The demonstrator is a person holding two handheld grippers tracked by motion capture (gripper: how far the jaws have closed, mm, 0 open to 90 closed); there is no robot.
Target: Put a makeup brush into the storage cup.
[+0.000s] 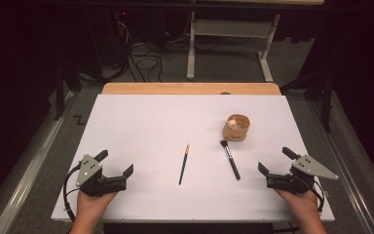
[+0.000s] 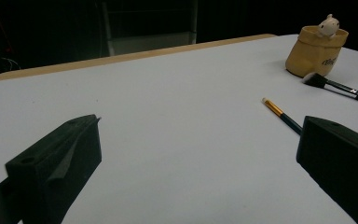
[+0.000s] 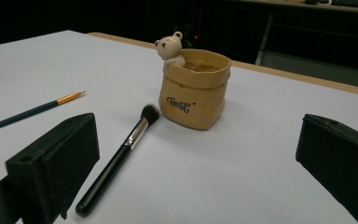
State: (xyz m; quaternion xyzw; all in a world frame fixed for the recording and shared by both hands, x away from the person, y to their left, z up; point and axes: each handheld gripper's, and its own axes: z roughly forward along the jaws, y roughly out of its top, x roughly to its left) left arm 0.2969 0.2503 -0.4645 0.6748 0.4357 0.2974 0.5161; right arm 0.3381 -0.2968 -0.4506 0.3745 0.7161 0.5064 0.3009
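Both grippers rest at the near edge of the white table, one at each corner, and both have their jaws wide apart with nothing between them. The left gripper is well apart from everything. The right gripper is near the makeup brush, which lies flat in front of it with its bristles toward the pot. The pot stands upright further back, and a small bear figure sits at its rim. The thin paintbrush lies in the middle of the table, between the two grippers.

The likely work is to put the brushes into the pot. The risks come from the shapes. Both brushes are thin and lie flat, so a jaw can push one away or roll it instead of closing on it. The pot looks light and soft, so a brush that hits its wall can tip it. The bear also narrows the opening.
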